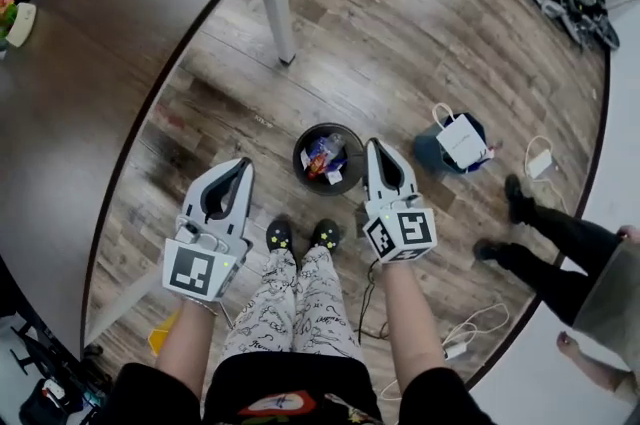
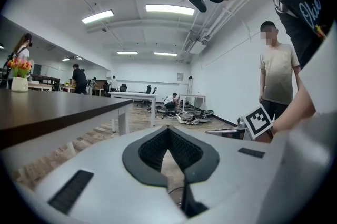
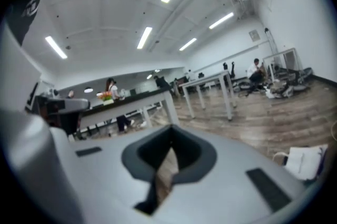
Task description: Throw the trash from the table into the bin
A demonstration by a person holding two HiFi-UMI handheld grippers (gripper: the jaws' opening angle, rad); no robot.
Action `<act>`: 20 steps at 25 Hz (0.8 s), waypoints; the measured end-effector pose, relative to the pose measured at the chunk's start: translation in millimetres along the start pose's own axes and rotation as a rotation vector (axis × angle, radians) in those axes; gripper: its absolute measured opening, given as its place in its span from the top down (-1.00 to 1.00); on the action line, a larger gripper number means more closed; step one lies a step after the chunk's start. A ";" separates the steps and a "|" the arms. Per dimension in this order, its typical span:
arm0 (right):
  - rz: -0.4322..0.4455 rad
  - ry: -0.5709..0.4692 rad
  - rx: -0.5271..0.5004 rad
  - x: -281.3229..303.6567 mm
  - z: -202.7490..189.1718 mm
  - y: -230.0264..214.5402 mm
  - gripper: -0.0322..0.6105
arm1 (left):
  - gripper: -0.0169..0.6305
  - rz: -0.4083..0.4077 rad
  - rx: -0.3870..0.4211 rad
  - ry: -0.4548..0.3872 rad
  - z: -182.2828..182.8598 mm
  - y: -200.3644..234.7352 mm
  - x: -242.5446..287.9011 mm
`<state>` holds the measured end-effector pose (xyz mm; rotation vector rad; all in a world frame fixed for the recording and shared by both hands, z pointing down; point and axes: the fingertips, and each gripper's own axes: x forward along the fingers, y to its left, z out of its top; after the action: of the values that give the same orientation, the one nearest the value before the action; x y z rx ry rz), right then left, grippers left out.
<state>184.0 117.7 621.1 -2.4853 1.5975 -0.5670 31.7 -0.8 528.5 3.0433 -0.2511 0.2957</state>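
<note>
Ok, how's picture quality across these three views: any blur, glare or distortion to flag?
Head view: sharp, but fisheye bows the edge of the dark brown wooden table and blackens the corners. Left gripper view: crisp; the white ceiling strip lights glare. Right gripper view: smeared and tilted throughout, even the grey right gripper looks soft.

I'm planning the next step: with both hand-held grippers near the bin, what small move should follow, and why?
Probably turn toward the table to look for more trash: the left hand-held gripper and right hand-held gripper are shut on nothing, and wrappers lie in the bin.
</note>
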 end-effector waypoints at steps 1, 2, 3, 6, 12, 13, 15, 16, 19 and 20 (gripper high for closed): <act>0.003 -0.012 -0.001 -2.3 12.3 4.8 0.89 | 0.93 0.012 0.006 -0.007 9.1 2.6 -2.4; 0.007 -0.022 -0.004 -4.3 24.6 10.1 0.89 | 0.92 0.023 0.010 -0.018 17.6 4.9 -5.1; 0.013 -0.031 -0.011 -6.8 37.3 16.3 0.89 | 0.93 0.030 0.012 -0.031 26.1 6.2 -8.2; 0.052 -0.056 -0.052 -20.4 77.2 43.8 0.89 | 0.93 0.045 0.010 -0.067 55.4 5.4 -21.3; 0.201 -0.103 -0.114 -45.4 148.6 119.6 0.89 | 0.93 0.106 -0.007 -0.156 119.7 3.4 -56.5; 0.229 -0.114 -0.124 -46.7 158.9 132.2 0.89 | 0.93 0.114 0.003 -0.168 129.6 3.6 -61.9; 0.282 -0.135 -0.143 -48.2 177.6 158.1 0.89 | 0.93 0.136 0.023 -0.192 147.7 6.2 -74.2; 0.304 -0.145 -0.153 -48.7 187.1 171.4 0.89 | 0.93 0.151 0.028 -0.206 156.5 8.9 -81.1; 0.387 -0.172 -0.160 -51.8 215.9 213.7 0.89 | 0.93 0.201 0.032 -0.248 181.0 15.8 -102.6; 0.425 -0.181 -0.160 -54.0 223.5 228.6 0.89 | 0.93 0.211 0.035 -0.260 187.9 15.5 -109.6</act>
<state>55.2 48.0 331.8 -2.1165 2.0756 -0.1573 -42.2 -15.7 323.9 3.0882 -0.5905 -0.0886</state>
